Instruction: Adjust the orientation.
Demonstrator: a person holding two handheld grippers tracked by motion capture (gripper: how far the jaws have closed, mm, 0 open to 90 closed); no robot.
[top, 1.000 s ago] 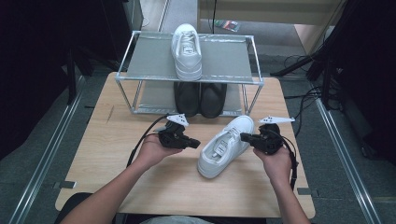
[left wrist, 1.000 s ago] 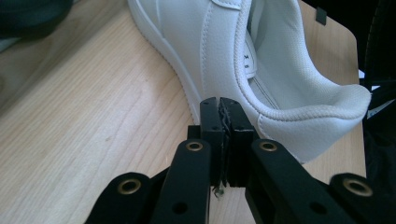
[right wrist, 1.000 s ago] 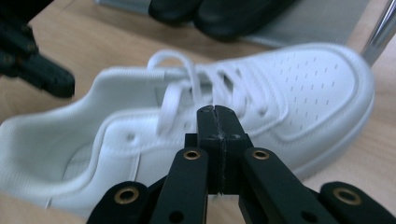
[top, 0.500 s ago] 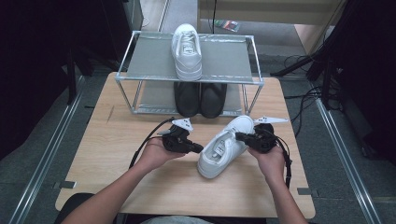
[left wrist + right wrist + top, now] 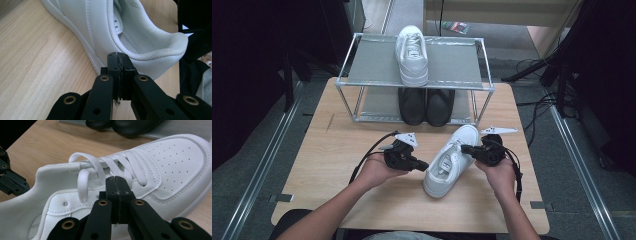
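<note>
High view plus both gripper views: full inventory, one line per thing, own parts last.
white shoe on table: 1, white, laced, lying between the grippers on the front half.
white shoe on rack: 1, white, top shelf, toe towards the person.
black shoes: 2, black, side by side on the lower shelf.
shoe rack: 1, silver frame, grey shelves, far end of the table.
table: 1, light wood.
left gripper: 1, black, jaws shut, at the shoe's heel side.
right gripper: 1, black, jaws shut, by the laces.
hands: 2, one holding each gripper.
</note>
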